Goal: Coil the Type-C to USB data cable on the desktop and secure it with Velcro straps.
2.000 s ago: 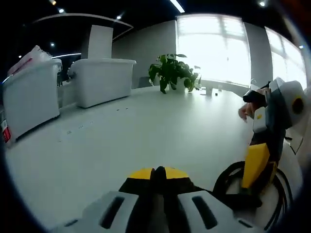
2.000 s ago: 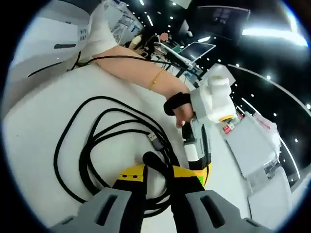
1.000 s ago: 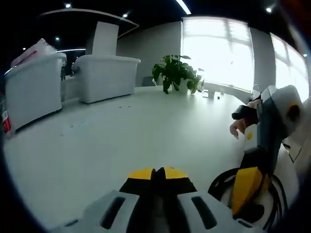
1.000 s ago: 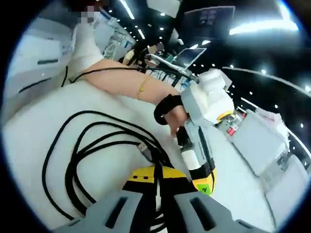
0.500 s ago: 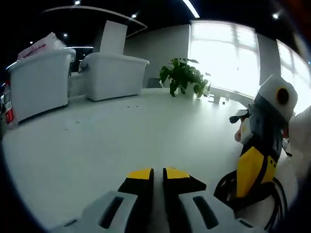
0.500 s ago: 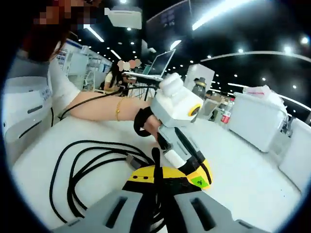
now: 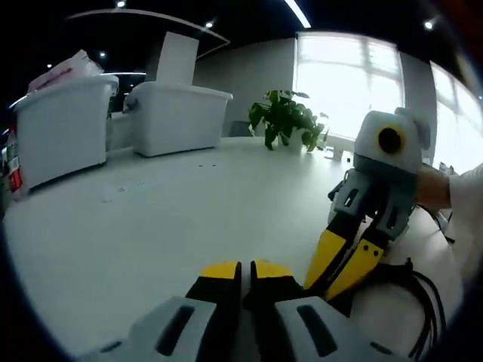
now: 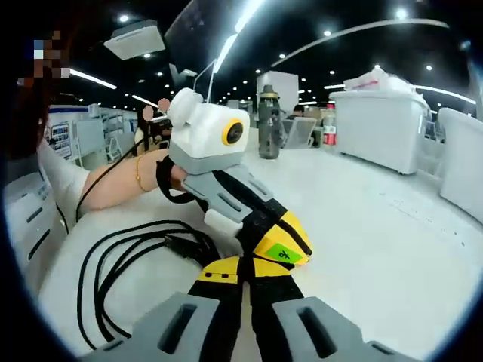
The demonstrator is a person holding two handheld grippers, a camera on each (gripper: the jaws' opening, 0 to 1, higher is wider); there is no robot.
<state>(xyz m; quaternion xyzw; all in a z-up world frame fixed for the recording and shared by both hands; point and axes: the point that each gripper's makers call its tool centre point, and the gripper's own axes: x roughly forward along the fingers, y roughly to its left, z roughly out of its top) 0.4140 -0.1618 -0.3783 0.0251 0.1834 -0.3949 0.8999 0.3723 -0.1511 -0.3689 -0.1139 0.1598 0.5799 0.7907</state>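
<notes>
My left gripper [image 7: 243,273] sits low over the white desktop [image 7: 151,219], jaws nearly together with a thin gap, nothing between them. My right gripper [image 8: 245,273] has its jaws pressed together; whether they pinch the cable [image 8: 128,256] I cannot tell. The black cable lies in loose loops on the desktop, just beside both grippers' tips.

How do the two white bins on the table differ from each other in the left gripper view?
The near white bin stands at the left edge and holds a bag that rises above its rim; the far white bin stands further back, beside the plant, with a white panel upright behind it. Both are white, box-shaped and rest on the table.
</notes>
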